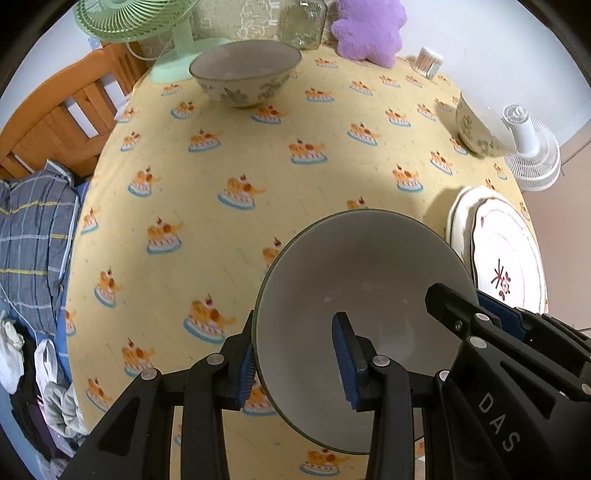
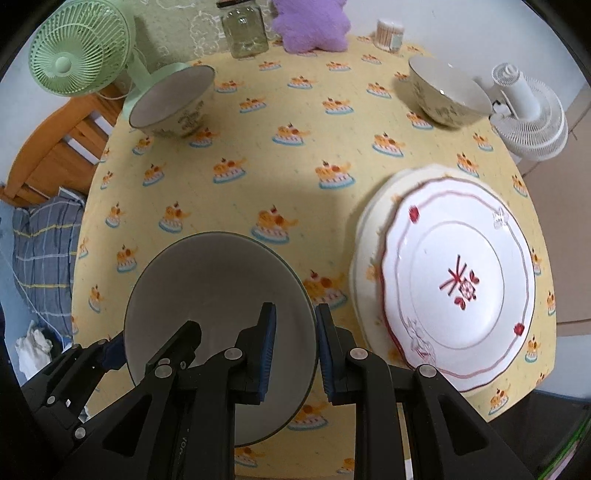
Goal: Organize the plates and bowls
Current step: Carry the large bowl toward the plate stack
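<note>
Bowl [image 1: 362,295] between both grippers' fingers (opposite rims)

A pale yellow tablecloth [image 2: 280,177] printed all over with small orange cakes on blue-white bases. The nearest bowl [image 2: 218,295] is grey-white inside with a dark green rim. Two farther bowls [image 1: 245,72] [image 2: 447,92] are cream with what looks like a green leafy pattern. The top plate [image 2: 461,291] is white with red line borders and a red central motif. A mint-green fan [image 2: 79,59], a white fan [image 2: 528,114], and a lilac plush [image 2: 312,26].
</note>
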Tool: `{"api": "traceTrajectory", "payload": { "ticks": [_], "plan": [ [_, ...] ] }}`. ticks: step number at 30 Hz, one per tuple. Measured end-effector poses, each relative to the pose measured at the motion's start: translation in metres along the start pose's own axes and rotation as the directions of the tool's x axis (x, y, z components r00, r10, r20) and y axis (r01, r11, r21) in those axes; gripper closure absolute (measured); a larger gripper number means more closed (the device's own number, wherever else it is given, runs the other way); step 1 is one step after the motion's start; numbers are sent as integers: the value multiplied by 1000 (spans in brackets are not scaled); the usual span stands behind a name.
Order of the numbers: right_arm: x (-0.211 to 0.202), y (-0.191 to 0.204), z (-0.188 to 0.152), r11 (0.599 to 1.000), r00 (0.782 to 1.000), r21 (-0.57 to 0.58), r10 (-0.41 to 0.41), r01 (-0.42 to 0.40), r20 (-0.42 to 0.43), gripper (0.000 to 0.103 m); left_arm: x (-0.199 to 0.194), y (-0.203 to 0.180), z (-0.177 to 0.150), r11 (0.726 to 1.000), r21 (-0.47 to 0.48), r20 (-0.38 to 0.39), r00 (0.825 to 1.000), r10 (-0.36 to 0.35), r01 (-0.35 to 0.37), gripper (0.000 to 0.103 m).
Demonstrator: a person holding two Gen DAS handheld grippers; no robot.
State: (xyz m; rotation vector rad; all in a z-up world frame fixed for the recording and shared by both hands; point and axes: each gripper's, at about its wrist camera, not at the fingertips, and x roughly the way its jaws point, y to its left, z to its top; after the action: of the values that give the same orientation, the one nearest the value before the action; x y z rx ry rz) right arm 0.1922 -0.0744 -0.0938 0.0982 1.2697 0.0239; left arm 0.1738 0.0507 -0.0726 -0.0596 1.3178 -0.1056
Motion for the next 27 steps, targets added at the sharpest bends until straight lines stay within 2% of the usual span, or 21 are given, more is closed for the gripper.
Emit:
{"api": "traceTrajectory", "payload": {
  "ticks": [9, 16, 21, 24, 27],
  "plan": [
    [12, -20, -1, 1000, 999, -2, 18, -18, -36, 78, 12, -16, -1, 1000, -1, -29, 999, 25, -25, 66],
    [16, -20, 5, 999, 999, -46, 23, -24, -24, 77, 13, -19, 1, 998, -16, -4, 999, 54, -54, 66],
    [17, -16, 7, 996, 1000, -86, 15, -17, -26, 73, 13, -18, 0, 998, -41, 3, 999, 52, -52, 62],
    [17, -19, 5, 996, 998, -73, 54, -55, -19, 68, 11, -16, -2, 998, -46, 11, 999, 47, -46, 60],
    [16, -24, 4, 994, 996, -60, 87, -88, -10, 66, 7, -13, -4, 997, -58, 19, 998, 59, -57, 44]
  ]
}}
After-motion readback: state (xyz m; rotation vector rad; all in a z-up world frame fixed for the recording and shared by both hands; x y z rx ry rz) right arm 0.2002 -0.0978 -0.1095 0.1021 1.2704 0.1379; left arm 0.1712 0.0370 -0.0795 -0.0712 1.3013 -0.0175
